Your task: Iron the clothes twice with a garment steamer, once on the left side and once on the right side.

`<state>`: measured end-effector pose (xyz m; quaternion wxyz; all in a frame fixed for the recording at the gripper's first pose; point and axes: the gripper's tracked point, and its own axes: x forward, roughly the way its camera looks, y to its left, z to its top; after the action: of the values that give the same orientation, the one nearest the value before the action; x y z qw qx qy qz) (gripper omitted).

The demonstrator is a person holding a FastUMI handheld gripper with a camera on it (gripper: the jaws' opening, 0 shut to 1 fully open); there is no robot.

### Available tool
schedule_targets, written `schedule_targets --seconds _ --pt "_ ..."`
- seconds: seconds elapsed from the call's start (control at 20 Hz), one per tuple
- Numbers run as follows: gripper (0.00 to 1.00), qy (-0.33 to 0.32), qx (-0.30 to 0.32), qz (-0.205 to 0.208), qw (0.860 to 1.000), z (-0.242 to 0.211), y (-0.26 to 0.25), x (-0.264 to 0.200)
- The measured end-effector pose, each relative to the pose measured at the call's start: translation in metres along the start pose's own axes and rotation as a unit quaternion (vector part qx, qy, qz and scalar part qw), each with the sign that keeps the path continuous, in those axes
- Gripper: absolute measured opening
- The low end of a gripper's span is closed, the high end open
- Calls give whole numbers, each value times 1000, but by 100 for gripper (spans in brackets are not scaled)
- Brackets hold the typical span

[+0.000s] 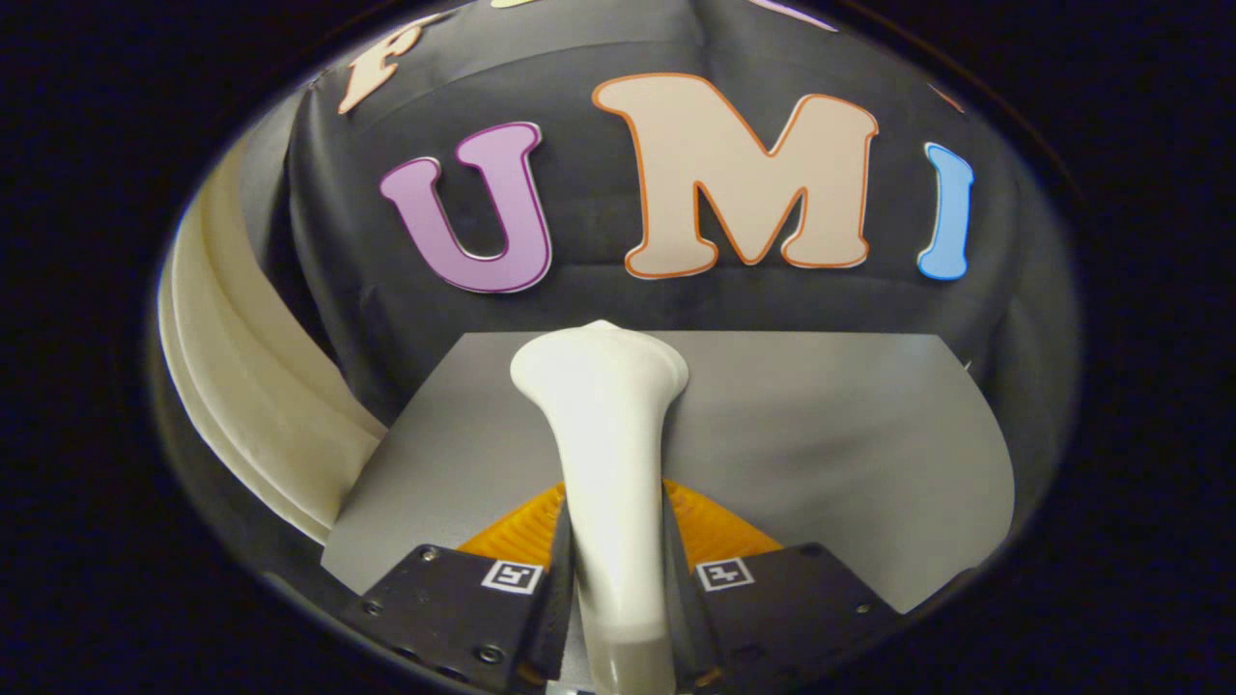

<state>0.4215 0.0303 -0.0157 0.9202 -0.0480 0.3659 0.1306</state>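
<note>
From the gripper view, the tool [618, 589] is clamped on the slim handle of a cream plastic garment steamer [608, 454], both fingers pressing its sides. The steamer's long axis runs straight ahead along the fingers, its flared head beyond them over a flat grey sheet [830, 434] (presumably the garment). Cream fabric folds [251, 376] hang off to the left.

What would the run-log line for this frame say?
gripper: shut on steamer | steamer: upright handle between fingers, head ahead | under it: grey board, orange garment | contact with garment: cannot tell
</note>
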Motion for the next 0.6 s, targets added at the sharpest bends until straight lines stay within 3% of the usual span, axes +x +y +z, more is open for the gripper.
schedule_targets --seconds 0.1,0.2,0.6 --pt "41 -22 8 25 999 2 4 -4" --pt "37 -49 8 -4 999 3 -7 -11" --pt "31 -158 -7 -2 987 -18 20 -85"
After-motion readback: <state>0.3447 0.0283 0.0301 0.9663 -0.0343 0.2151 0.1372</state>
